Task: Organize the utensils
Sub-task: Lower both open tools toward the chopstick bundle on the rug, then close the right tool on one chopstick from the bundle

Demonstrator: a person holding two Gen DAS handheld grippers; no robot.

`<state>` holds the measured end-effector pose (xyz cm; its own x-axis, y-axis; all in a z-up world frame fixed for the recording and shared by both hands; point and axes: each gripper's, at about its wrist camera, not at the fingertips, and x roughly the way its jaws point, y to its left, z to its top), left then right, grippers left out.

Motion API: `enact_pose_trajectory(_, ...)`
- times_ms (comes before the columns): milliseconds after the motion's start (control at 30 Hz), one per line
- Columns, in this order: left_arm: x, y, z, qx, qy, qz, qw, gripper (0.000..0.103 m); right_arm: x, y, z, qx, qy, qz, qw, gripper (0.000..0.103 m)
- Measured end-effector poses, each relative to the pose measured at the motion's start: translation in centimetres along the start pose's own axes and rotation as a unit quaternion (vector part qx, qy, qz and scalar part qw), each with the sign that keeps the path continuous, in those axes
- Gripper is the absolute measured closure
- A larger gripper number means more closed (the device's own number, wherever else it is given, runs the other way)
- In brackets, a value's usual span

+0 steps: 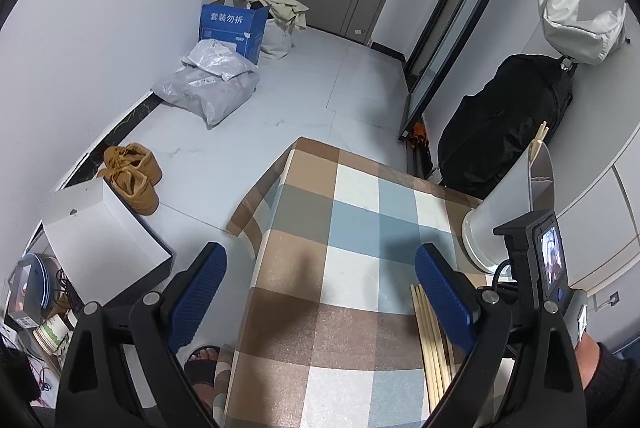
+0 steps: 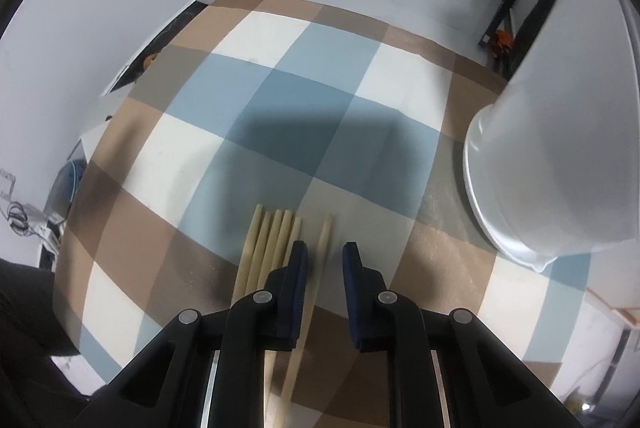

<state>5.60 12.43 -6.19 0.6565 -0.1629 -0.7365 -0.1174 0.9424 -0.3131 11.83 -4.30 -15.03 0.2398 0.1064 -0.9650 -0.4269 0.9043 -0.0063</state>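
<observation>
On the checked-cloth worktop (image 2: 200, 132), your right tongs (image 2: 325, 260) straddle one pale wooden chopstick (image 2: 324, 240), pads narrowed but not pressing; squeeze squarely. Left tongs (image 1: 320, 292) gape, empty.

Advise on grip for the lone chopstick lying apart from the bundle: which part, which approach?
Grip the lone chopstick on its shaft a little back from the far tip, from above, jaws straddling it crosswise. It lies flat on the checked cloth, so only its long sides are free. The gap to the bundle looks tight for one finger. The right gripper already straddles it; whether its pads touch cannot be told.
</observation>
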Motion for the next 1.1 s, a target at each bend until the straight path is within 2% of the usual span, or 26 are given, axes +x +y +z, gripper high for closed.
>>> enact_pose_trajectory(200, 0.0, 0.5, 0.0, -0.007, 0.000, 0.007, 0.9999, 0.011, 0.3, 0.6, 0.8, -0.004, -0.015, -0.004, 1.000, 0.083)
enact_pose_trajectory(300, 0.0, 0.4, -0.2, -0.003, 0.000, 0.014, 0.9999, 0.011, 0.0, 0.5, 0.6, 0.012, -0.026, 0.003, 1.000, 0.088)
enact_pose_trajectory(367, 0.2, 0.5, -0.3, -0.002, 0.004, 0.017, 0.9999, 0.011, 0.1, 0.2, 0.6, 0.022, -0.031, 0.005, 0.999, 0.099)
enact_pose_trajectory(500, 0.5, 0.6, -0.3, 0.001, 0.008, 0.025, 0.9997, 0.011, -0.4, -0.9, 0.5, 0.052, -0.040, 0.028, 0.997, 0.100)
enact_pose_trajectory(600, 0.8, 0.3, -0.5, 0.004, 0.013, 0.028, 0.9995, 0.011, -2.3, -1.8, -0.3, 0.074, -0.071, 0.041, 0.994, 0.100)
enact_pose_trajectory(767, 1.7, -1.1, -1.3, 0.025, 0.040, 0.028, 0.9985, 0.011, -6.0, -4.7, -2.0, 0.130, -0.130, 0.078, 0.980, 0.100)
enact_pose_trajectory(867, 2.9, -2.4, -2.2, 0.038, 0.080, 0.013, 0.9960, 0.011, -7.6, -7.2, -4.0, 0.183, -0.164, 0.113, 0.963, 0.100)
enact_pose_trajectory(967, 4.2, -4.1, -3.7, 0.060, 0.117, 0.009, 0.9912, 0.011, -7.6, -8.8, -5.9, 0.224, -0.174, 0.127, 0.950, 0.100)
enact_pose_trajectory(1033, 4.7, -5.3, -4.5, 0.092, 0.130, 0.024, 0.9869, 0.011, -7.6, -9.3, -6.6, 0.239, -0.183, 0.129, 0.945, 0.100)
enact_pose_trajectory(1100, 4.6, -5.9, -5.2, 0.106, 0.121, 0.051, 0.9856, 0.011, -7.5, -9.9, -7.4, 0.245, -0.199, 0.140, 0.939, 0.100)
